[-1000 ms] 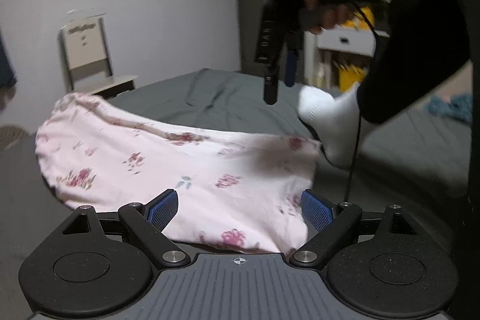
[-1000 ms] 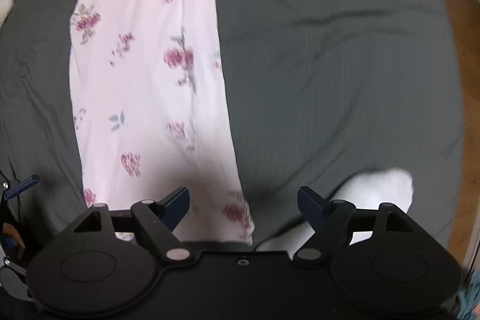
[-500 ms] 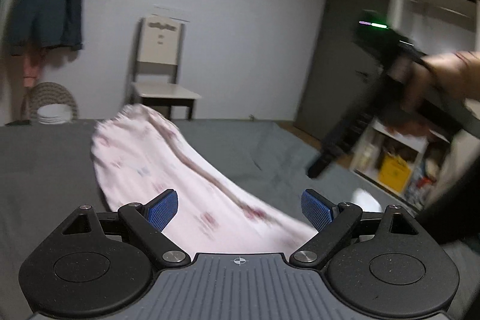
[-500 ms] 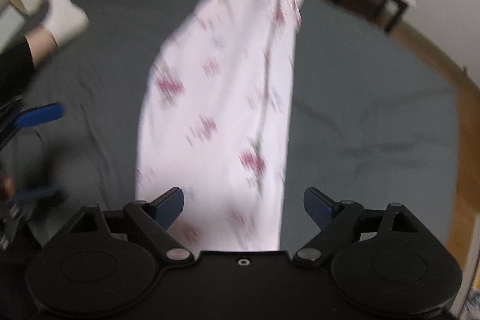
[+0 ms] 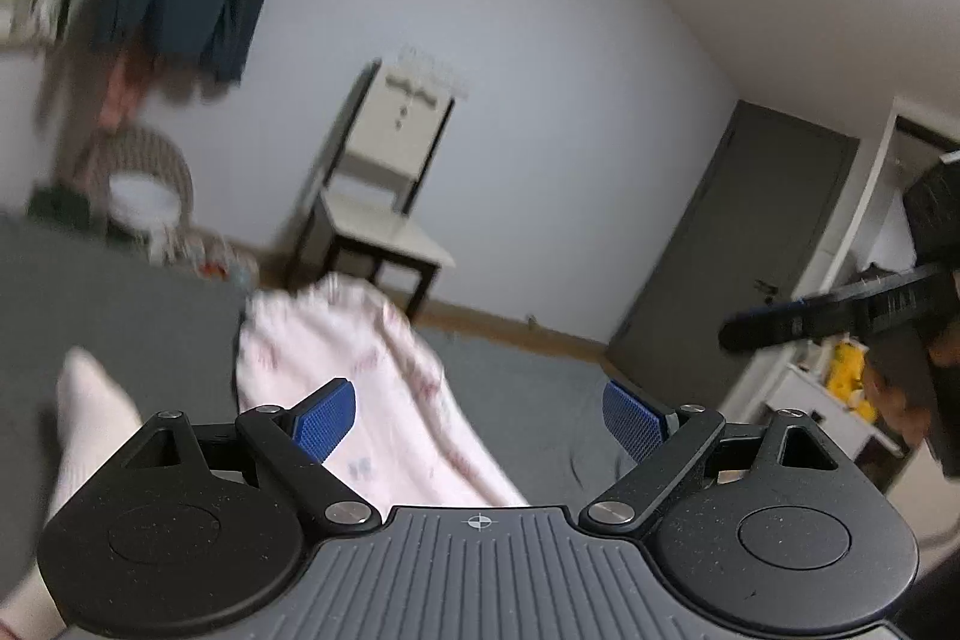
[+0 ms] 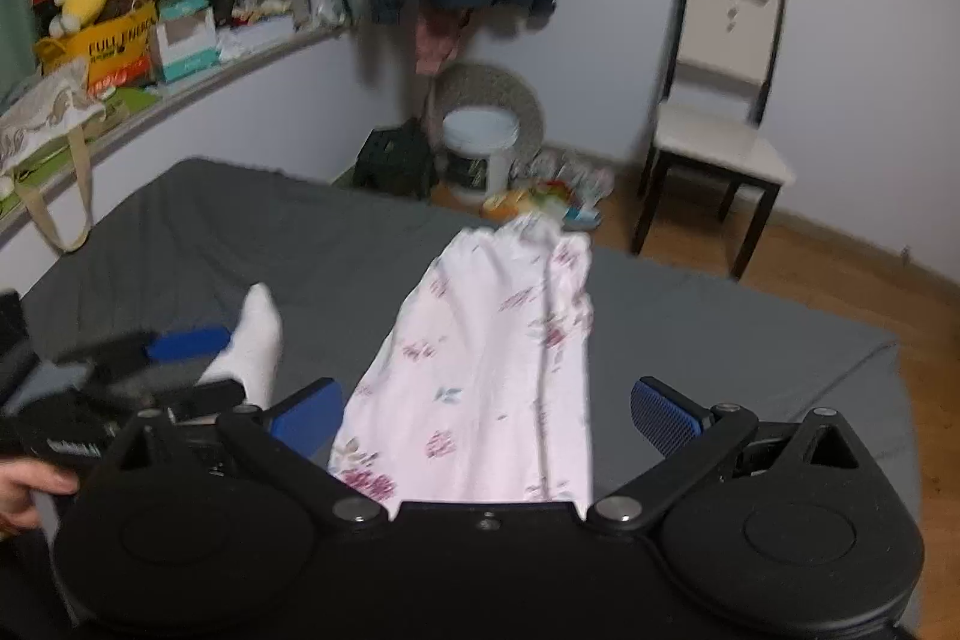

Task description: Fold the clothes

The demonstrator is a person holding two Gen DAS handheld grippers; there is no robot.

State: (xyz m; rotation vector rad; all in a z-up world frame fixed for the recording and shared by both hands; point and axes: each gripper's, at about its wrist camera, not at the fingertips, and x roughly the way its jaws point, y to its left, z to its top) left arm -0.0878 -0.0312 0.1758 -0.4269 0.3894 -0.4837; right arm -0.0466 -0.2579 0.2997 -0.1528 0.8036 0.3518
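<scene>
Both tools, left tool (image 5: 480, 415) and right tool (image 6: 486, 409), gape wide with nothing between their fingers. Pink floral garment (image 6: 498, 376) lies lengthwise on the grey bed (image 6: 720, 334), its long axis running away toward the chair (image 6: 714, 112), beside a white-socked foot (image 6: 252, 334).

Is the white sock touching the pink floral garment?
Apart. The right wrist view shows a strip of grey bed between the sock and the garment.
</scene>
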